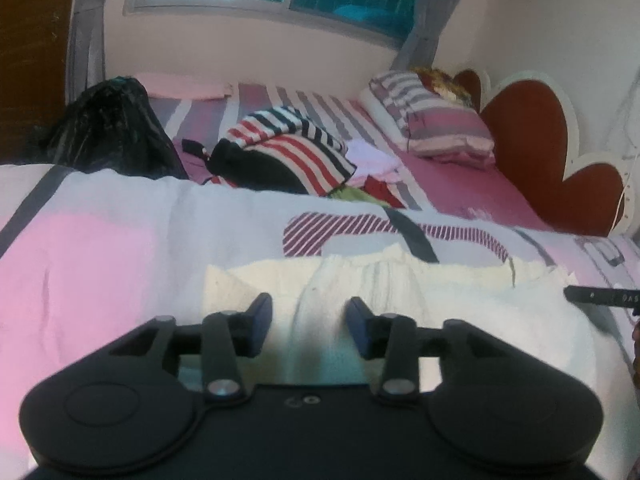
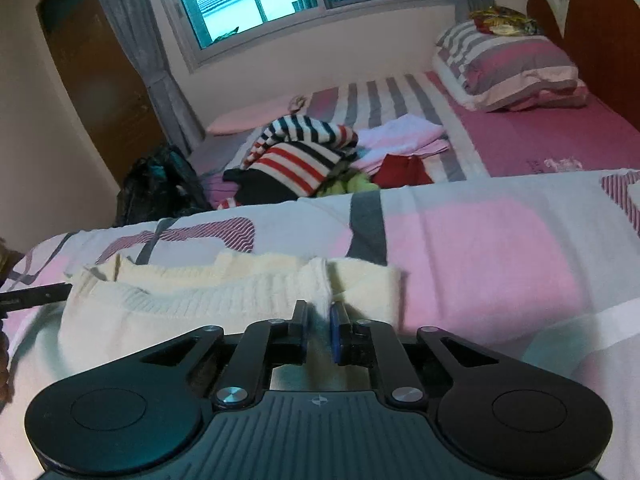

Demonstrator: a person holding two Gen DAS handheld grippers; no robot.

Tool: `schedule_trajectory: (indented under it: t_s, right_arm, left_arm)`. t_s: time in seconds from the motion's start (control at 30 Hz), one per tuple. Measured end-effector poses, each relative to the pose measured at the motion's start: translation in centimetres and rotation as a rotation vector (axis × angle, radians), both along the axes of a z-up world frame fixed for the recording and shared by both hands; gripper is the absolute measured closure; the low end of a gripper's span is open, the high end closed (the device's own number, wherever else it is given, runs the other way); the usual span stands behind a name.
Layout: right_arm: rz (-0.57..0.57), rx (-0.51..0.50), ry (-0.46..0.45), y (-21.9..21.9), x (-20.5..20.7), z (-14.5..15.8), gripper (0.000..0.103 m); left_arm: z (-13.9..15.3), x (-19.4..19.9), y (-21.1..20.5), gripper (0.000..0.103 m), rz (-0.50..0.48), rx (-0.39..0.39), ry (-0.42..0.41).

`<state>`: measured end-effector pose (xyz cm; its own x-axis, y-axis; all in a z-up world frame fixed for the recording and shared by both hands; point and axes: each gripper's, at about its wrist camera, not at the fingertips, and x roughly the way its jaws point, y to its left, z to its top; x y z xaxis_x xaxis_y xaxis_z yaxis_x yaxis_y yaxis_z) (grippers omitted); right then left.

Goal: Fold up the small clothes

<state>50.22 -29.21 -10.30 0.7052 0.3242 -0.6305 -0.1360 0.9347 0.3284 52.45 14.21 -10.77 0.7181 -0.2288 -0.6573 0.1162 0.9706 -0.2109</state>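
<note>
A cream knitted sweater (image 1: 400,292) lies flat on a pink and white quilt (image 1: 100,264) in front of me. My left gripper (image 1: 308,312) is open just above the sweater's near part, holding nothing. In the right wrist view the same sweater (image 2: 192,300) shows its ribbed hem or collar and a folded sleeve. My right gripper (image 2: 319,320) is shut on a fold of the sweater near its right side. The tip of the other gripper shows at the left edge (image 2: 36,296) and, in the left wrist view, at the right edge (image 1: 600,296).
A pile of clothes lies farther back on the bed, with a red, white and navy striped top (image 1: 288,144) uppermost. A black bag (image 1: 116,128) sits at the left. A striped pillow (image 1: 432,116) rests against the red headboard (image 1: 532,136). A window and wall stand behind.
</note>
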Motion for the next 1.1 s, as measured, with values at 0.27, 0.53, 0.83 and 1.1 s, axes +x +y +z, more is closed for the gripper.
schedule_trajectory:
  t_s: [0.27,0.53,0.83,1.1]
  right_arm:
    - [0.019,-0.035,-0.056,0.3,-0.3,0.5,0.102]
    - [-0.051,-0.041,-0.071,0.0,0.5,-0.1,0.102]
    - [-0.067,-0.115,-0.159,2.4,-1.9,1.8,0.062]
    - [0.235,-0.175,-0.105,12.9,-2.3,0.5,0.063]
  left_arm:
    - [0.7,-0.9,-0.2,0.101,-0.005,0.008,-0.088]
    - [0.4,-0.3,-0.3,0.101,0.07,0.038,-0.086]
    - [3.0,-2.9,-2.1,0.041,0.086,0.108,-0.147]
    - [1.2,-4.5,-10.1,0.04,-0.125,0.131,-0.055]
